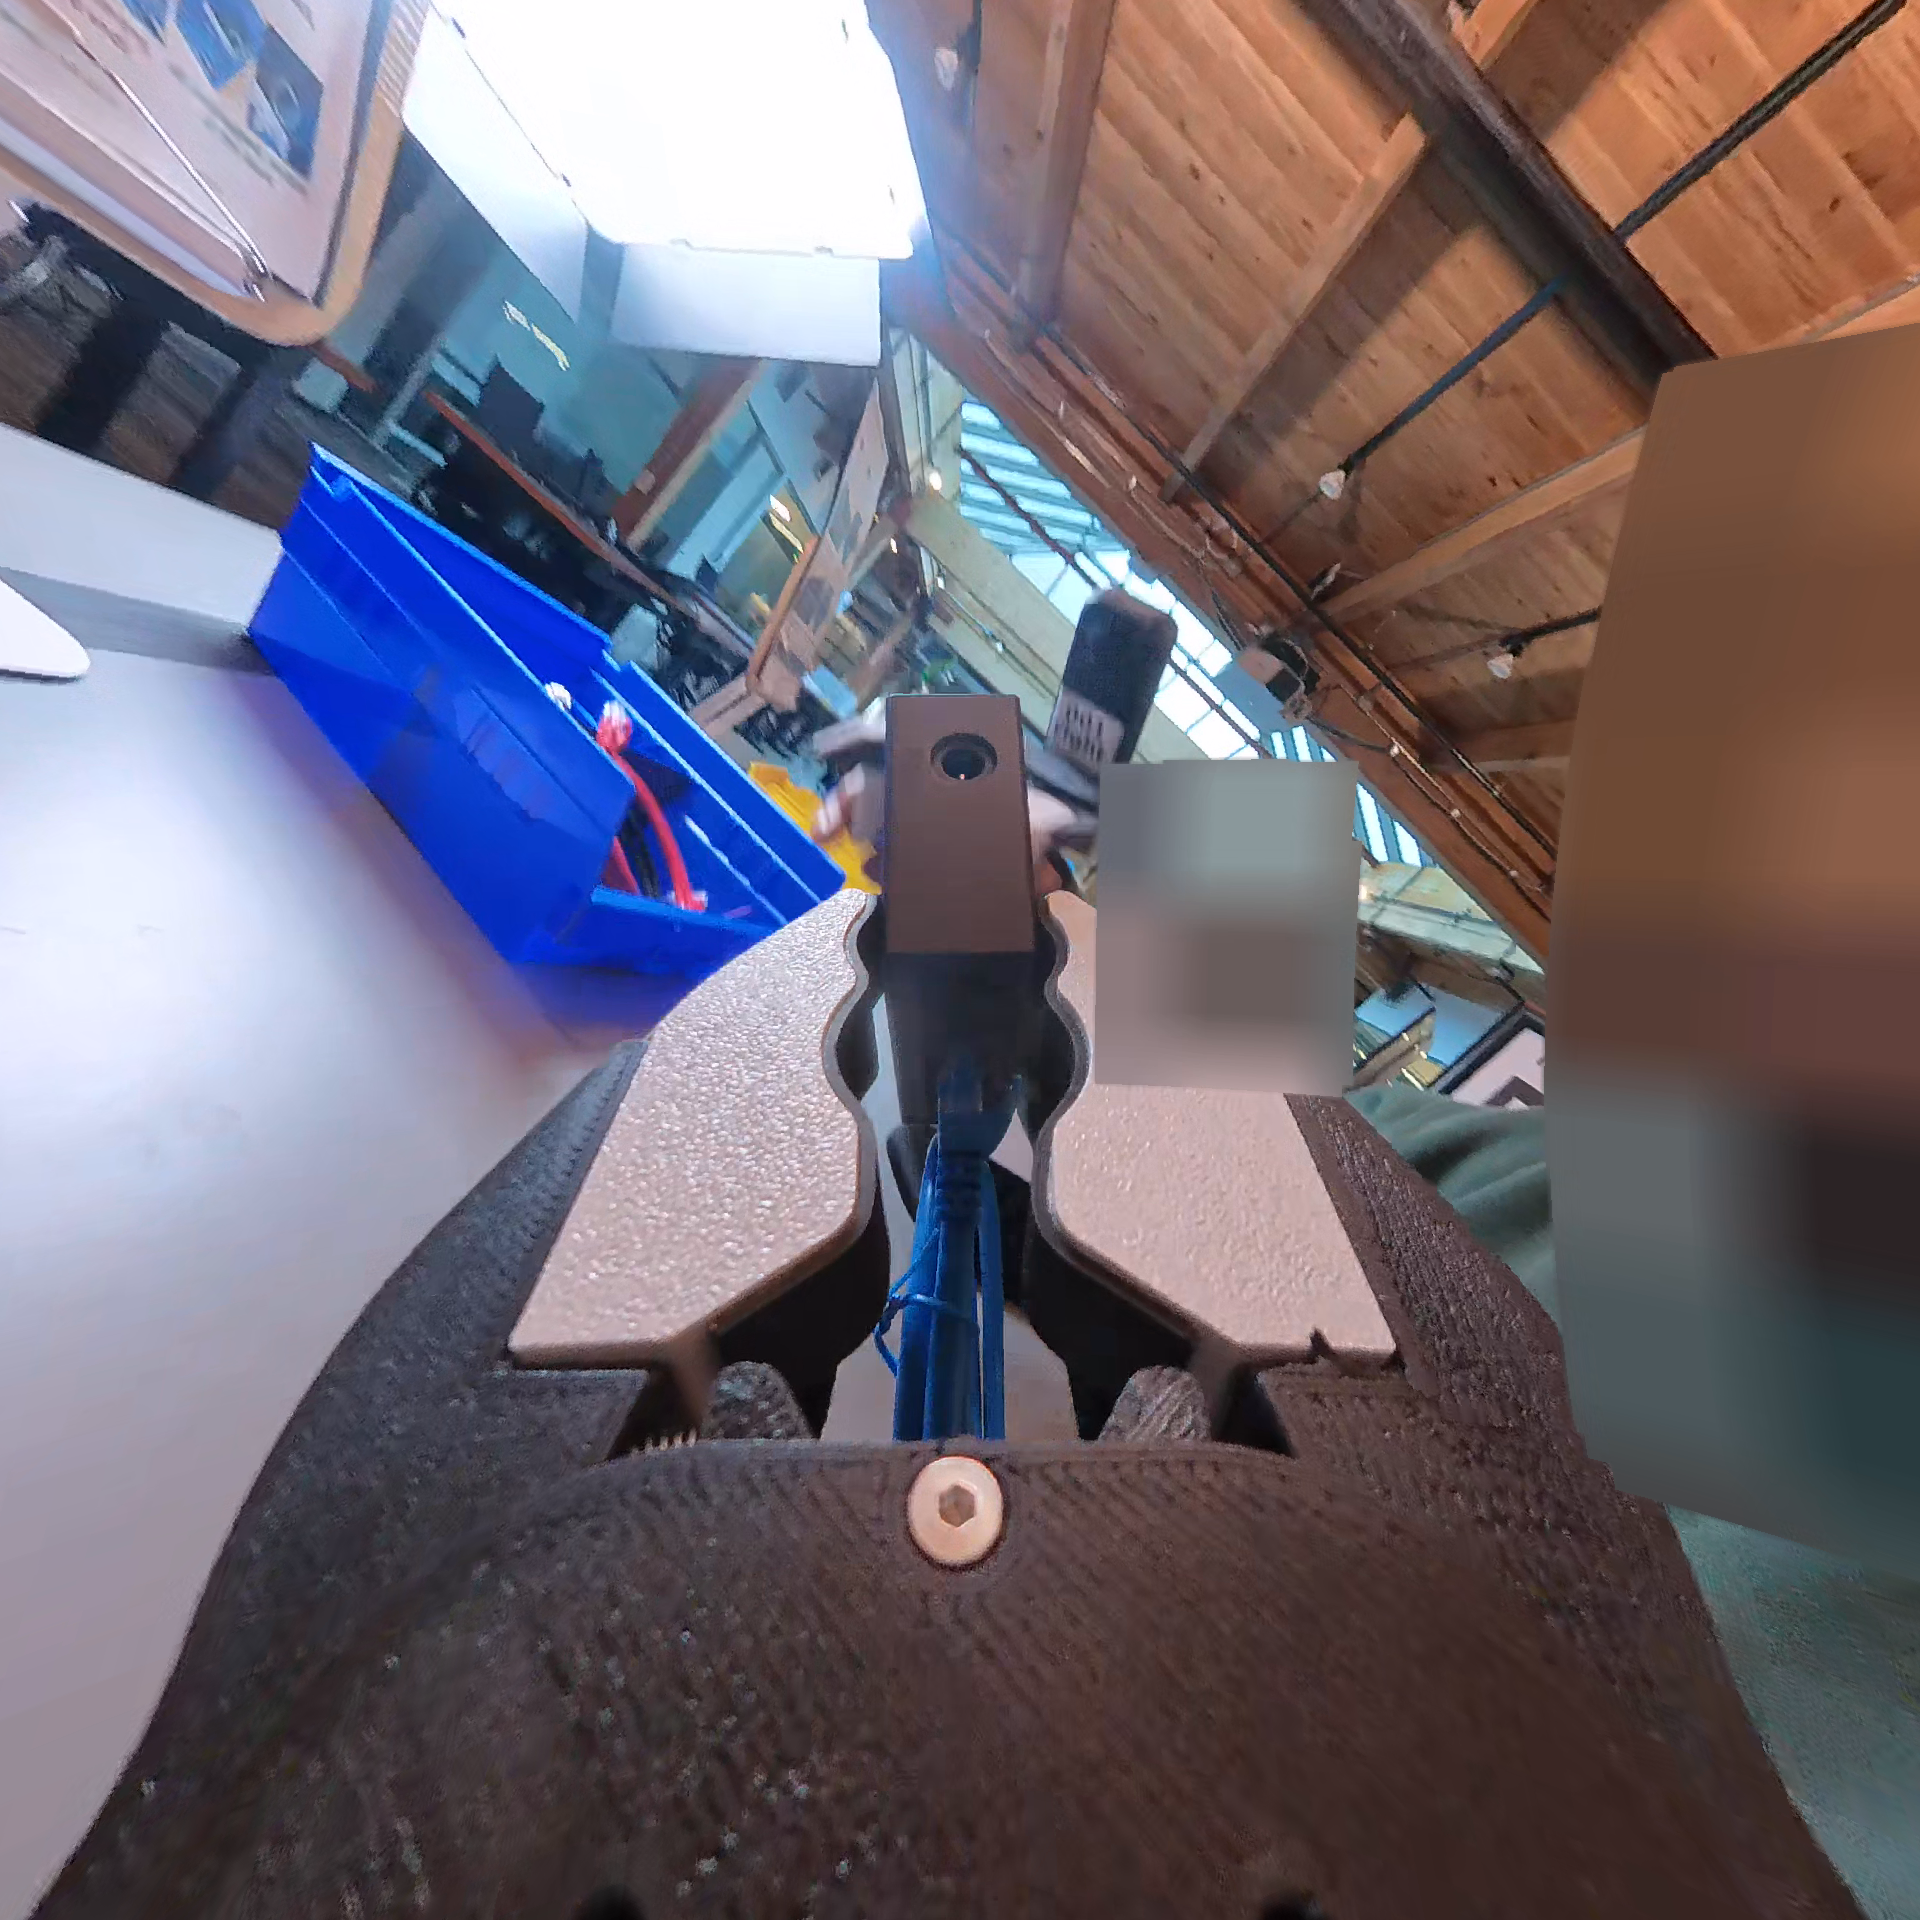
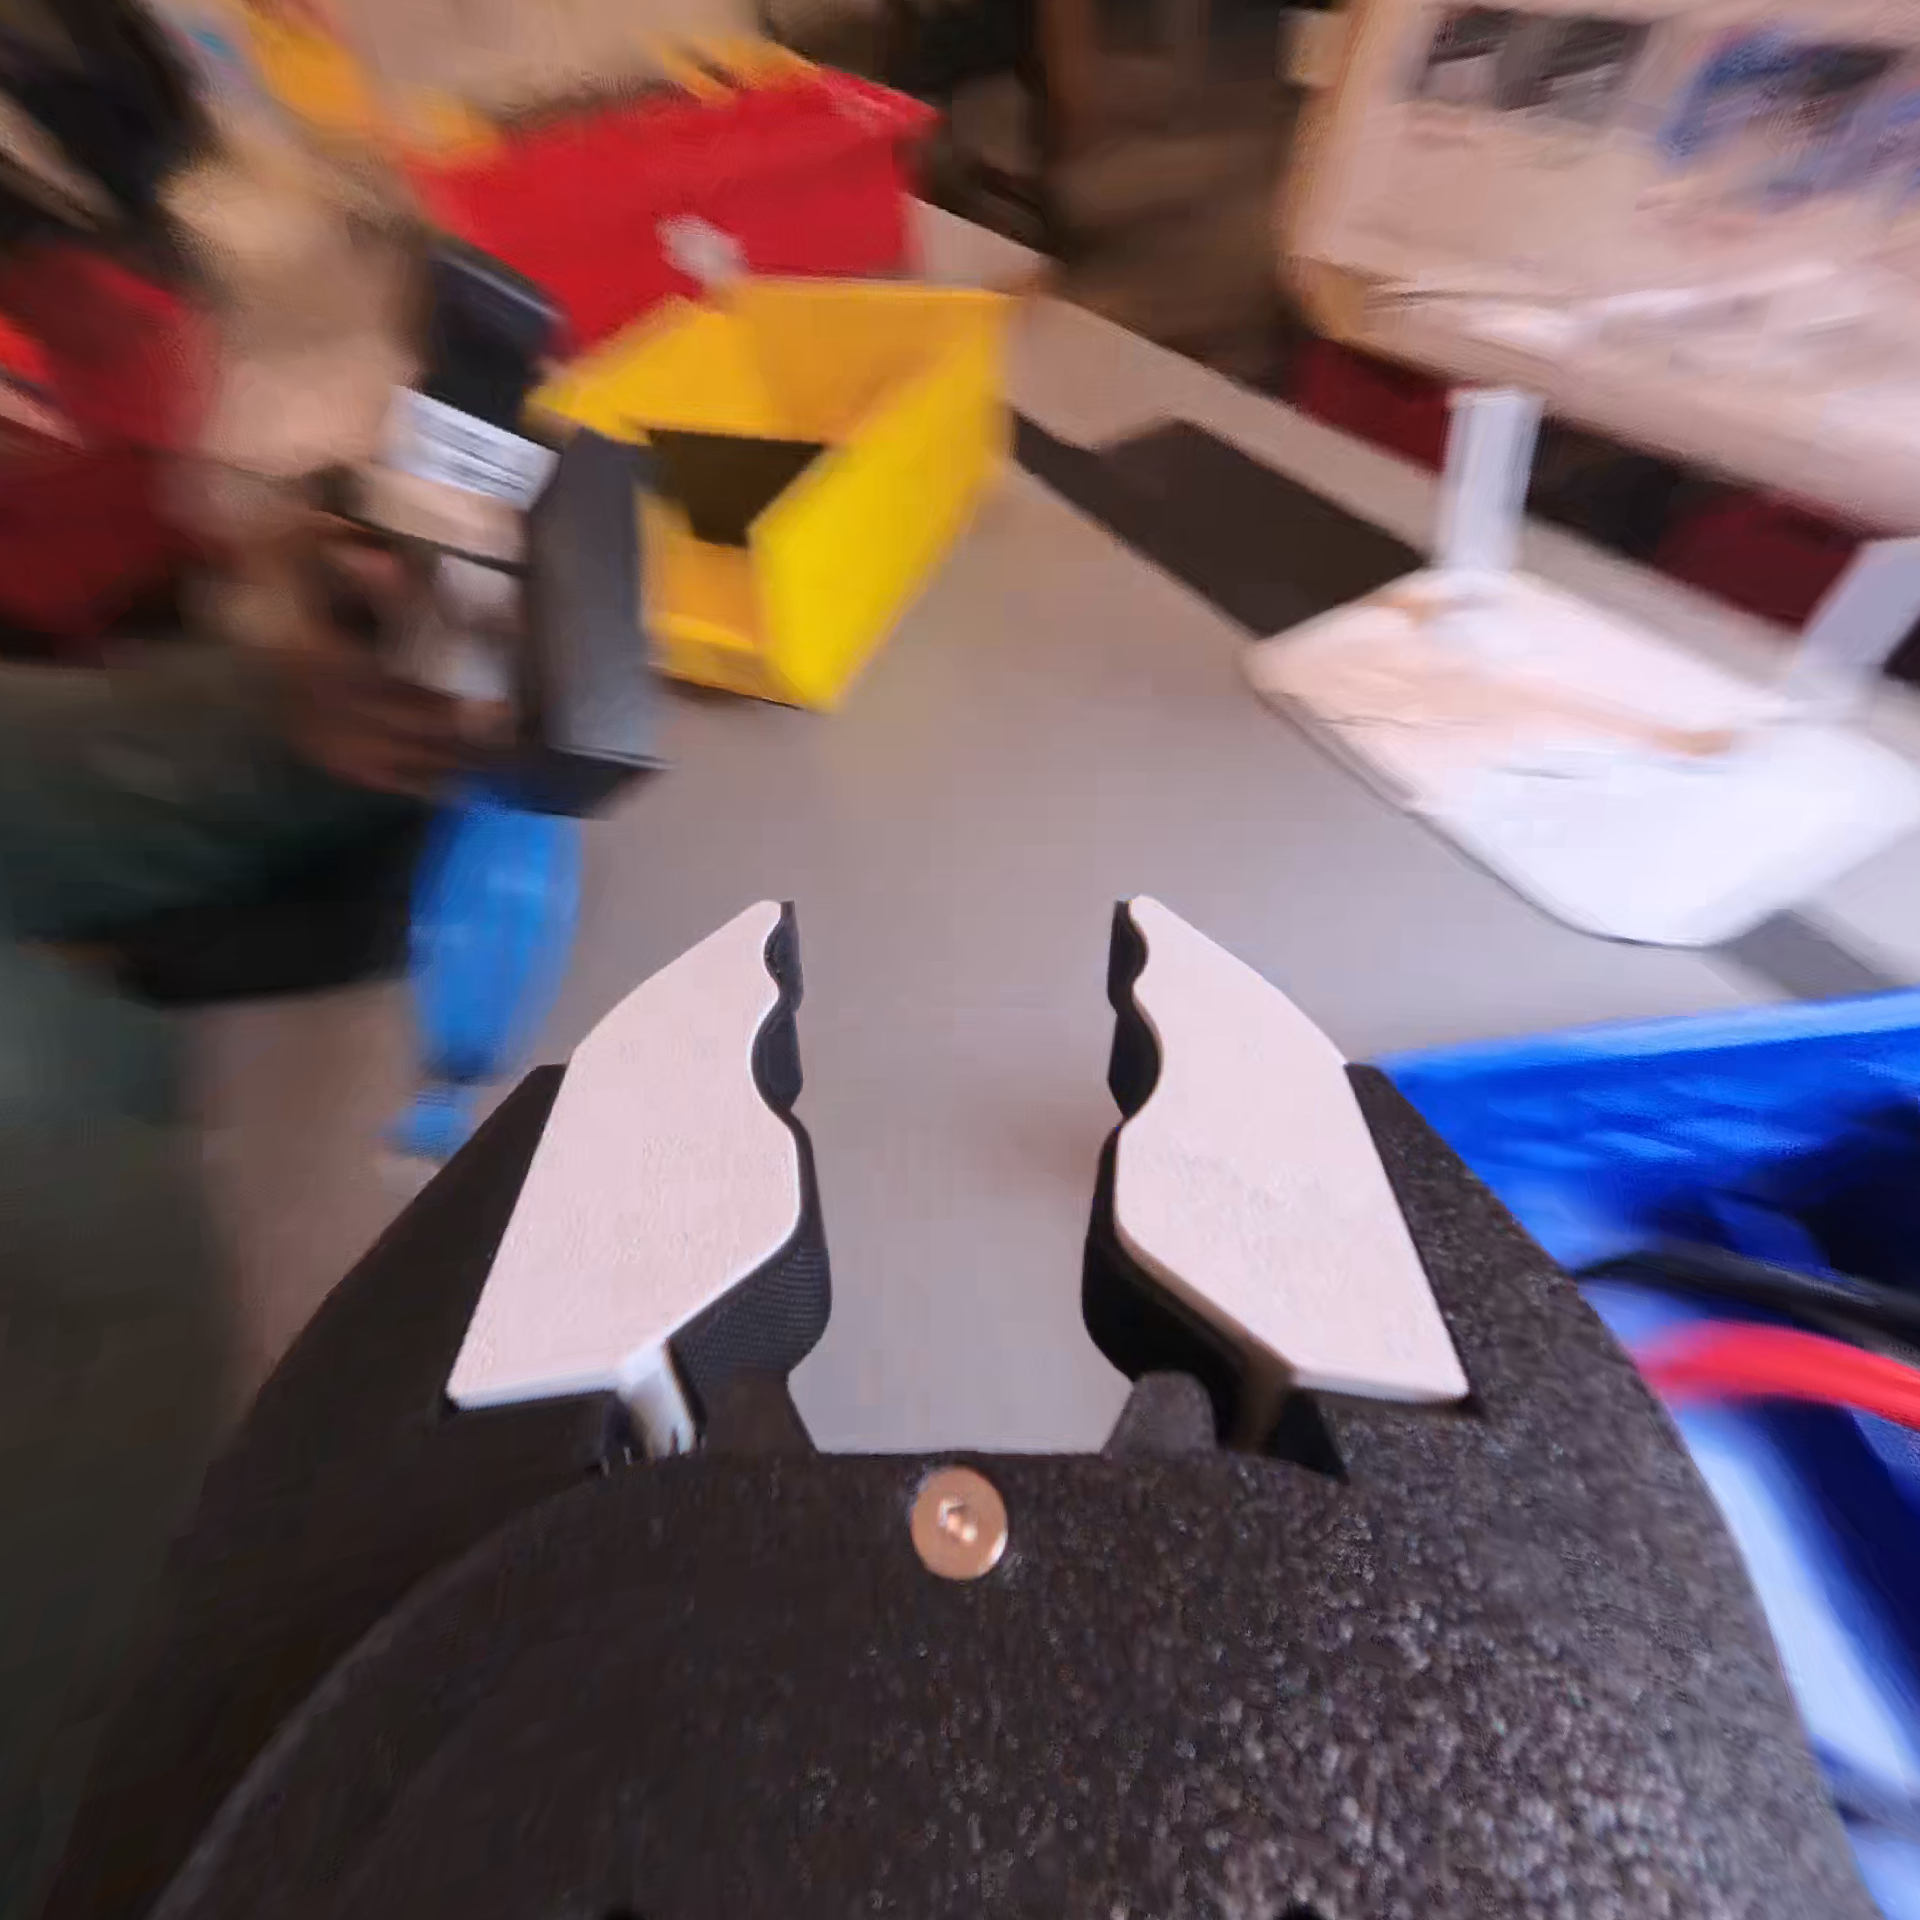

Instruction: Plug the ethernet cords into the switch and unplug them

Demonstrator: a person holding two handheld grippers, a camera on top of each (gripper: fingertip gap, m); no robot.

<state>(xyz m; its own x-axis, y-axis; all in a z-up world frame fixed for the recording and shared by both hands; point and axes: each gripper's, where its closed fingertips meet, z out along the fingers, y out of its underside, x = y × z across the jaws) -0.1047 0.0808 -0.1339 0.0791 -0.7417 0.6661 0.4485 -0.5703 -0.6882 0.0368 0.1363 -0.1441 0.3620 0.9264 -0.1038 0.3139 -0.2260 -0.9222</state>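
Note:
In the left wrist view my left gripper (image 1: 961, 920) is shut on a dark box-shaped switch (image 1: 956, 821) and holds it off the grey table (image 1: 208, 1039). A blue ethernet cord (image 1: 961, 1195) is plugged into the switch's near face and runs back between the fingers. In the right wrist view, which is motion-blurred, my right gripper (image 2: 956, 925) is open and empty above the table. The switch (image 2: 587, 613) shows at its left, with the blue cord (image 2: 488, 914) hanging below it.
A blue bin (image 1: 468, 727) with red wires stands on the table at left; it also shows in the right wrist view (image 2: 1662, 1122). A yellow bin (image 2: 831, 488), a red bin (image 2: 707, 197) and a white router (image 2: 1558, 758) stand farther off. A person's sleeve (image 1: 1475, 1153) is at right.

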